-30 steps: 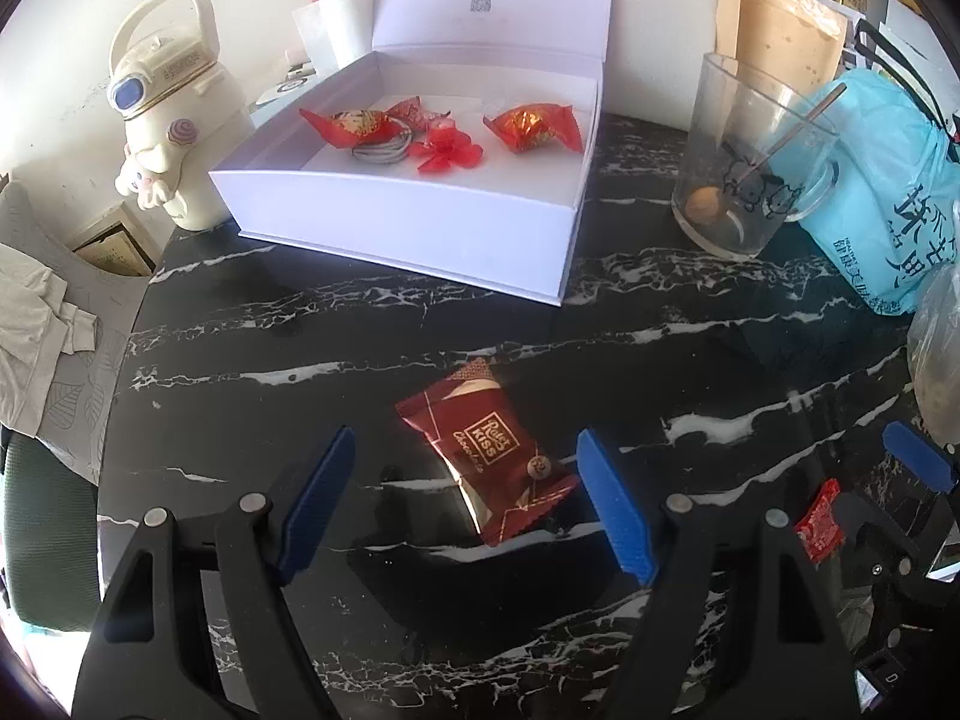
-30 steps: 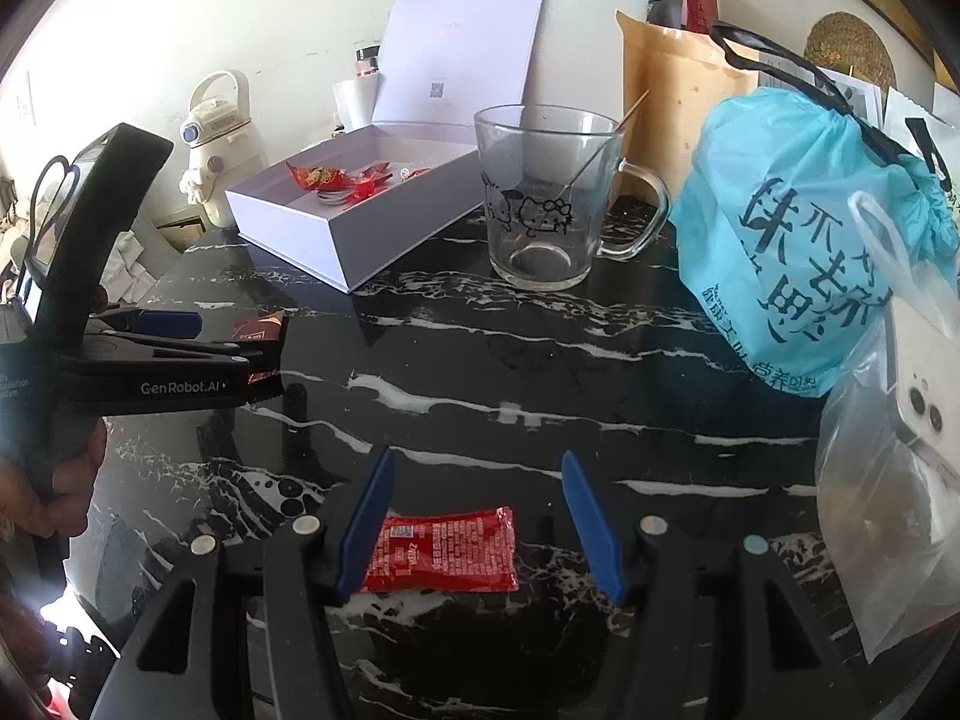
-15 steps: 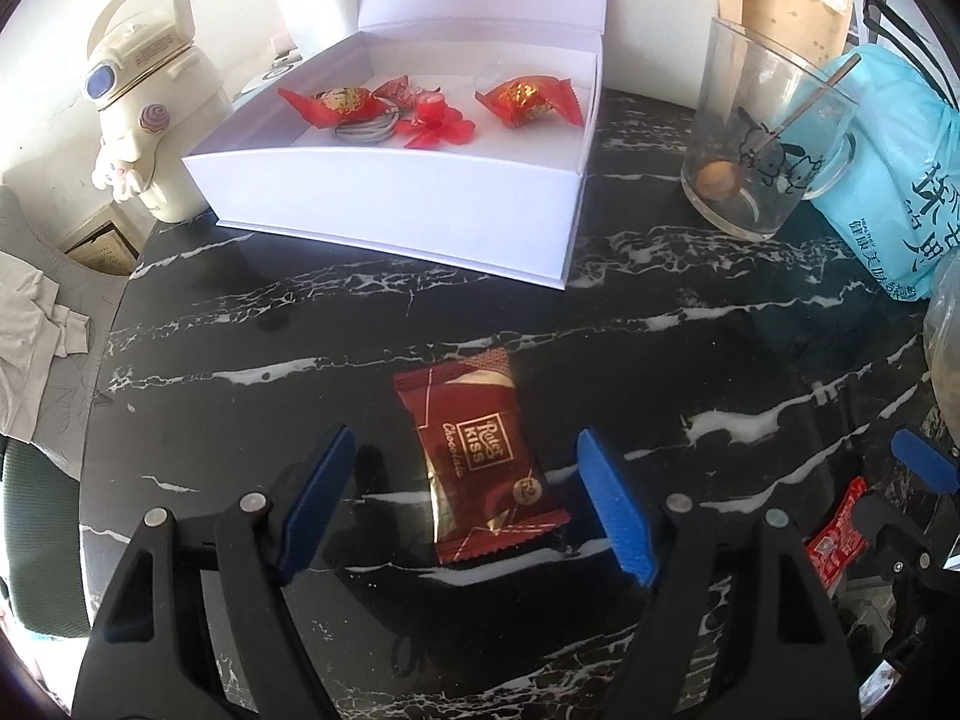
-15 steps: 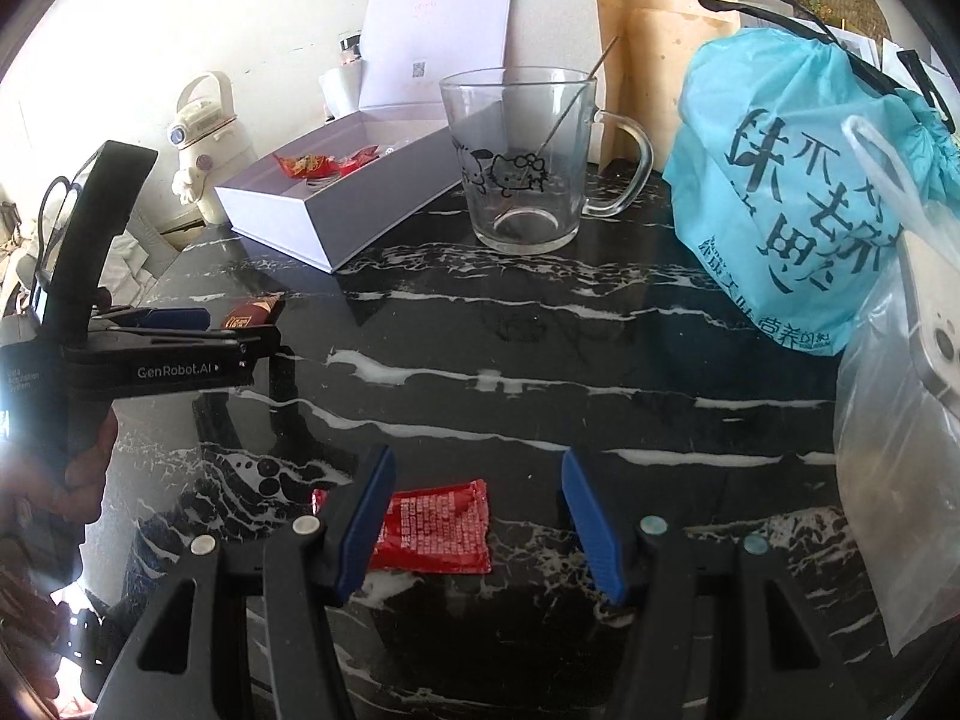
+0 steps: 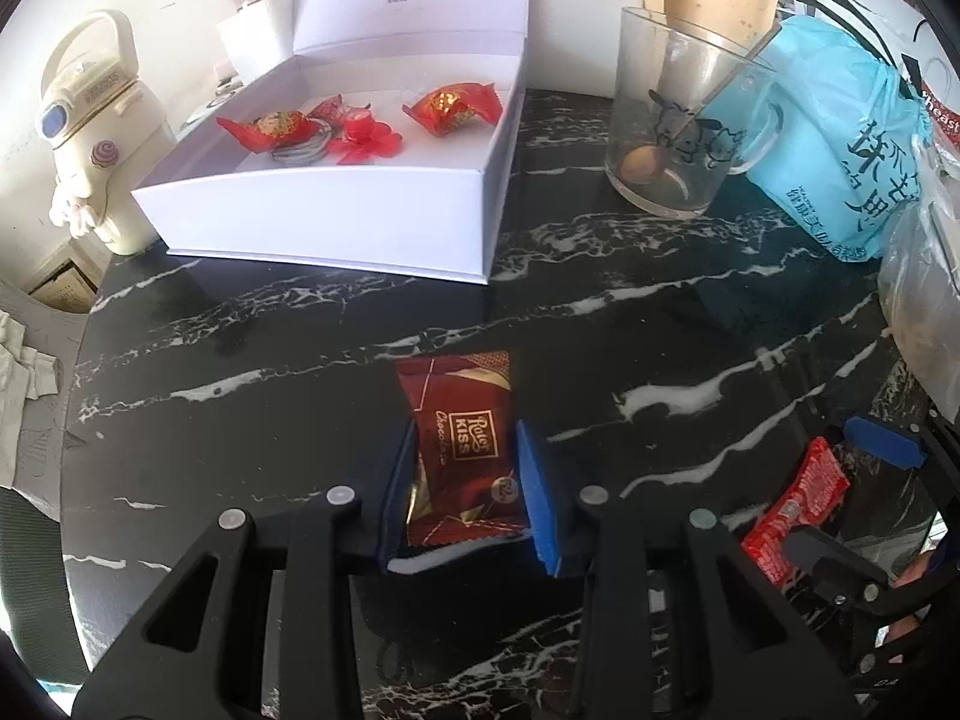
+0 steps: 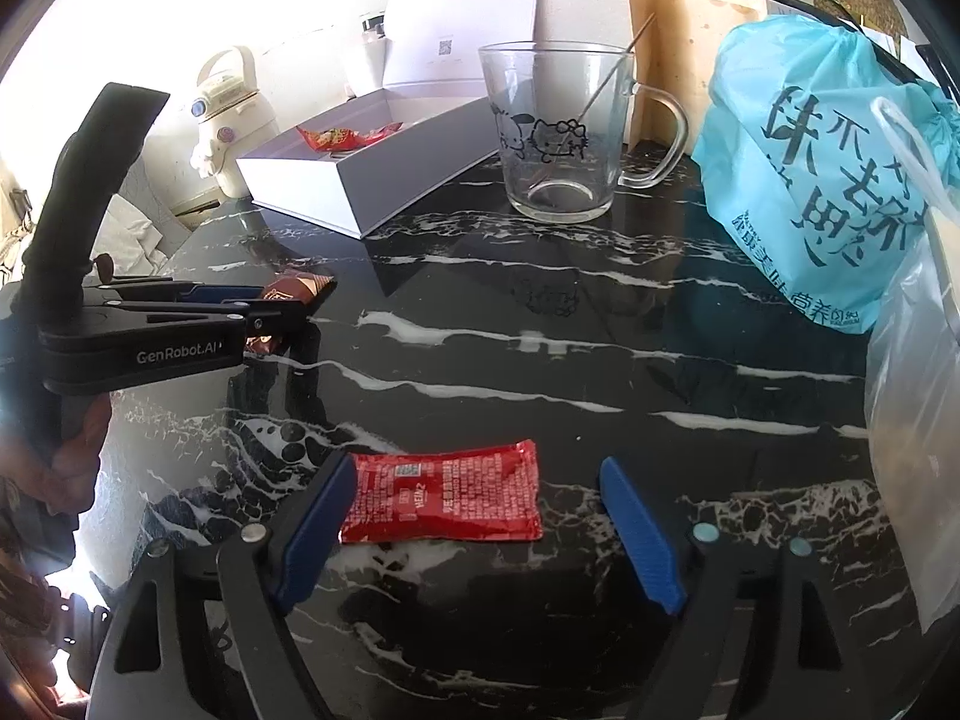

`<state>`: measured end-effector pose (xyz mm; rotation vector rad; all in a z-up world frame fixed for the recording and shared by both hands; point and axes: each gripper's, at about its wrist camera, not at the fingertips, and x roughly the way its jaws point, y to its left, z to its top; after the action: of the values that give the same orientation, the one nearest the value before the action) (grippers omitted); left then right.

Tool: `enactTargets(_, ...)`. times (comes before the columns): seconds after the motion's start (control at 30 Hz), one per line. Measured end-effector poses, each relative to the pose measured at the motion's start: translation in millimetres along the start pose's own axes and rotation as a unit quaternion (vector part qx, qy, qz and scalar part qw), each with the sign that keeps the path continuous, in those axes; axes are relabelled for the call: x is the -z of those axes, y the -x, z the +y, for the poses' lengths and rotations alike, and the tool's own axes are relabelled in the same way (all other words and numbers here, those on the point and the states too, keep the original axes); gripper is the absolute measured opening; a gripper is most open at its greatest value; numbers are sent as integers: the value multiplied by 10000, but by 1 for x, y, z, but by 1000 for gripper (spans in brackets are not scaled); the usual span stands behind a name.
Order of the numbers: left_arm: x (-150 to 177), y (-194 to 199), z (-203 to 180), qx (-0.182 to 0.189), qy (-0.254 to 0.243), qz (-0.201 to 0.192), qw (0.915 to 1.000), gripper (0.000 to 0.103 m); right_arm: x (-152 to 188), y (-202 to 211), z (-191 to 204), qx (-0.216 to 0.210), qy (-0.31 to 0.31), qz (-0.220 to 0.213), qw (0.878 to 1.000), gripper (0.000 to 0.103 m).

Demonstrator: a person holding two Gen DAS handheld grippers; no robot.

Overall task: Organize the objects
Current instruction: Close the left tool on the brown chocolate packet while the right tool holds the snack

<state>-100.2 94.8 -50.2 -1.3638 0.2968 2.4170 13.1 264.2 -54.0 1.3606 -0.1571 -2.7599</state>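
Note:
My left gripper (image 5: 465, 486) is shut on a dark red chocolate packet (image 5: 459, 432) that lies on the black marble table (image 5: 240, 372). It also shows in the right wrist view (image 6: 297, 291), held by the left gripper (image 6: 270, 312). My right gripper (image 6: 474, 516) is open around a red ketchup sachet (image 6: 441, 501), which lies flat on the table and touches the left finger. The sachet also shows in the left wrist view (image 5: 795, 510). An open white box (image 5: 336, 204) at the back holds several red wrapped candies (image 5: 453, 105).
A glass mug (image 6: 555, 138) with a spoon stands behind the middle of the table. A blue bag (image 6: 828, 180) and a clear plastic bag (image 6: 912, 420) are on the right. A cream flask (image 5: 96, 138) stands left of the box.
My left gripper has closed on the chocolate packet. My right gripper has moved so the ketchup sachet lies between its open fingers.

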Motion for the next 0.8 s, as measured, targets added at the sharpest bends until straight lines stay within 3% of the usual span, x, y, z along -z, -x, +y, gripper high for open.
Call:
enactTargets(0.13,3,2,-2,83,-38,73,9999,33,1,-2,9,30,149,39,9999,85)
enactTargets(0.27,8,6,-4,149,-73,153,9997,33,5,-6,22,348,531,99,9979,87)
enactTargets(0.5,19,14,-7,284,-124,254,9992,33,9,-5,22,312,562,105,9979,88)
enactTargets(0.57,20,15,-8,334,-136,265,9990,33,10,-4,23,279,629,75,9976,82)
enactTargets(0.6,21,16,-8,343,-153,260,9990,33,10,-3,24,239,674,30,9974,71)
enactTargets(0.63,22,16,-9,338,-164,252,9990,33,11,-3,24,222,675,-2,9975,68)
enactTargets(0.8,24,16,-11,310,-151,215,9992,33,12,0,24,186,685,-16,9975,65)
